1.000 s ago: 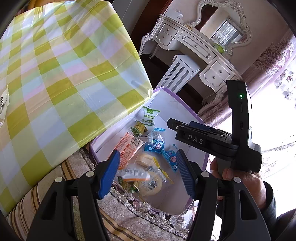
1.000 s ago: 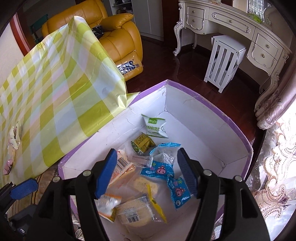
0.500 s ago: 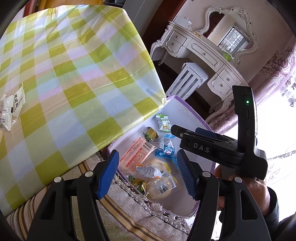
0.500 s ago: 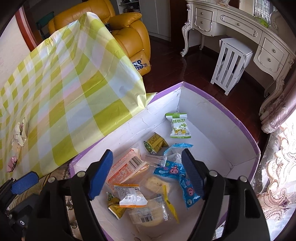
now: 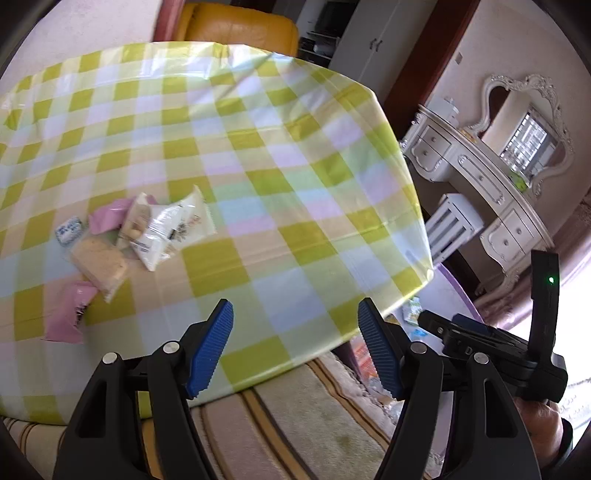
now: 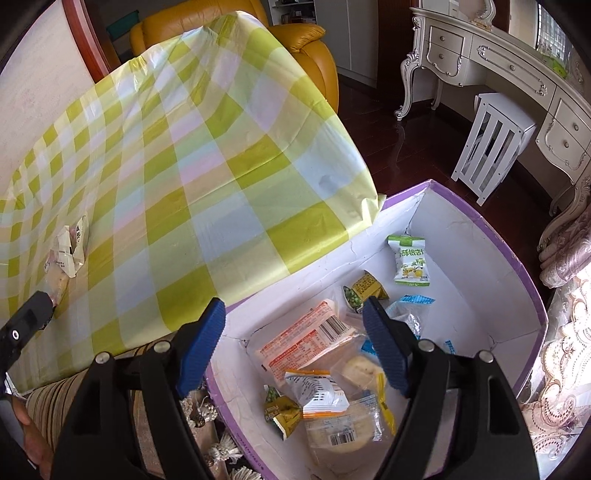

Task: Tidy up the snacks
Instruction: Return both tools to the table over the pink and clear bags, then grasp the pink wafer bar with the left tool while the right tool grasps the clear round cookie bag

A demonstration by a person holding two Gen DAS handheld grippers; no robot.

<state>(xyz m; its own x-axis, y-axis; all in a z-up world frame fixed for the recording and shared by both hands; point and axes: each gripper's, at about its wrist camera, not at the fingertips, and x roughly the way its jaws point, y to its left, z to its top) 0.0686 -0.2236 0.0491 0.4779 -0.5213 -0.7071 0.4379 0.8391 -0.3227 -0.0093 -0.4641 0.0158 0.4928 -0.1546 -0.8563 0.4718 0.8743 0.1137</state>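
Observation:
Several snack packets lie on the checked tablecloth (image 5: 258, 206): a white packet (image 5: 166, 232), a pale biscuit pack (image 5: 99, 264) and pink packets (image 5: 68, 312). My left gripper (image 5: 295, 343) is open and empty above the table's near edge, right of them. A purple-rimmed white box (image 6: 517, 273) on the floor holds several snacks, among them an orange packet (image 6: 303, 341) and a green-white packet (image 6: 410, 260). My right gripper (image 6: 293, 345) is open and empty above the box's left edge. The right gripper's body also shows in the left wrist view (image 5: 495, 347).
A white dressing table (image 6: 517, 74) with a mirror and a white slatted stool (image 6: 491, 144) stand beyond the box on dark wood floor. A yellow armchair (image 6: 240, 22) is behind the table. A striped fringed rug (image 5: 303, 417) lies under the table's edge.
My left gripper has swung left from the box toward the table, bringing the packets on the cloth into view. My right gripper has drawn back and left above the box. Both stay open.

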